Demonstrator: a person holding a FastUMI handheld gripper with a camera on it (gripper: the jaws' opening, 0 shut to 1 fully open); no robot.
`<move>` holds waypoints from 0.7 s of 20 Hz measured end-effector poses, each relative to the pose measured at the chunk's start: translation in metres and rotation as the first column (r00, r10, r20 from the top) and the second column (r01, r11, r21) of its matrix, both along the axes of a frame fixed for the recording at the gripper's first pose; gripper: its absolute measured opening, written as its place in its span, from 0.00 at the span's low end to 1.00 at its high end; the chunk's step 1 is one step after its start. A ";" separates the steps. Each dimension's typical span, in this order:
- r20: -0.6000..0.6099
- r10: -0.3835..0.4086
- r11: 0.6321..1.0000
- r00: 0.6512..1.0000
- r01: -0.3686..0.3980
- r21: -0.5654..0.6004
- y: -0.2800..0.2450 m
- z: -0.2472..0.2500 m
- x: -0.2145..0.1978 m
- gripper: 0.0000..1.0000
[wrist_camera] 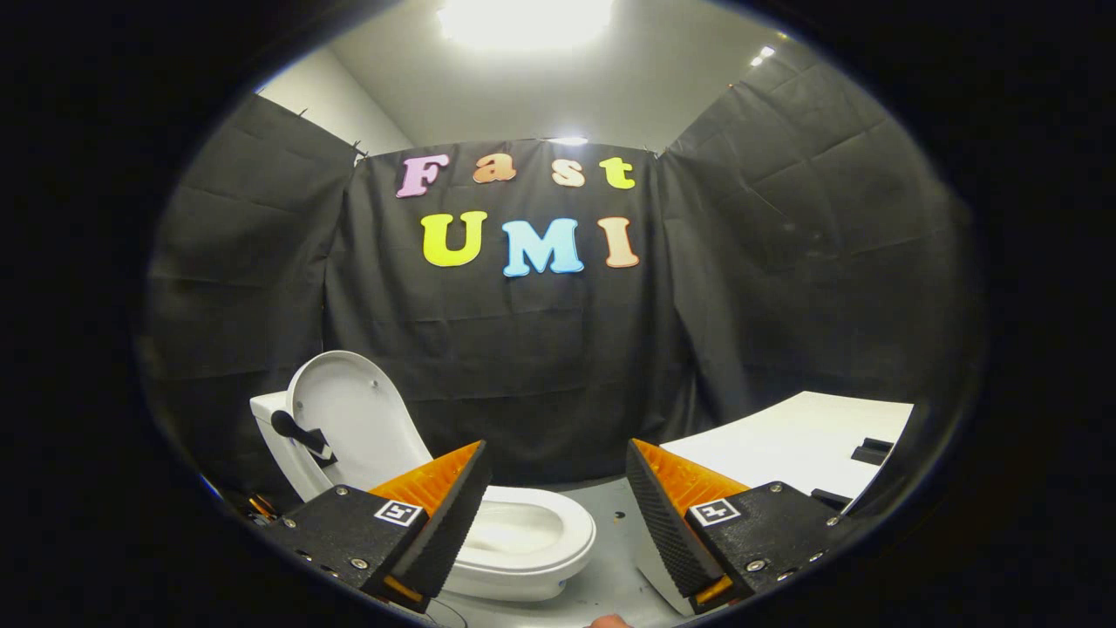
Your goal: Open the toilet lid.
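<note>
Your toilet [523, 545] sits at about ten o'clock from the claw [558, 515], low and partly behind the left finger. Its lid [349, 419] stands raised, leaning back against the white tank [266, 414] at the rear, with the underside facing you and toward the bowl. The lid's long axis runs nearly upright, tilted a little toward eleven o'clock. A black handle-like piece [296, 432] is on the lid's left edge. The bowl and seat [558, 523] lie open, and their long axis runs from the tank toward four o'clock, with the rounded front end pointing into the gap between your fingers.

Your claw is spread wide and has hold of nothing; the left finger [445, 523] overlaps the bowl's near side in your view, whether it touches cannot be told. The right finger [667, 523] is well apart from the toilet, over the grey floor [610, 523].

At two o'clock, beyond the right finger, is a white desk [785, 445] with small black pieces [872, 451] near its far edge.
</note>
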State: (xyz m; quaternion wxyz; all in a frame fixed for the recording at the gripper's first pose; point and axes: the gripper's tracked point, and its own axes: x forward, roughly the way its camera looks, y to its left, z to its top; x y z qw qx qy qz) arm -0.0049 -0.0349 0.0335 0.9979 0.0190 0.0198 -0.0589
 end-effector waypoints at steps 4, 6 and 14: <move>0.005 -0.013 1.000 1.000 0.013 0.015 -0.005 0.003 -0.001 0.95; 0.008 -0.012 1.000 1.000 0.012 0.019 -0.005 0.005 0.000 0.95; 0.000 0.001 1.000 1.000 -0.001 0.008 0.000 0.003 0.003 0.94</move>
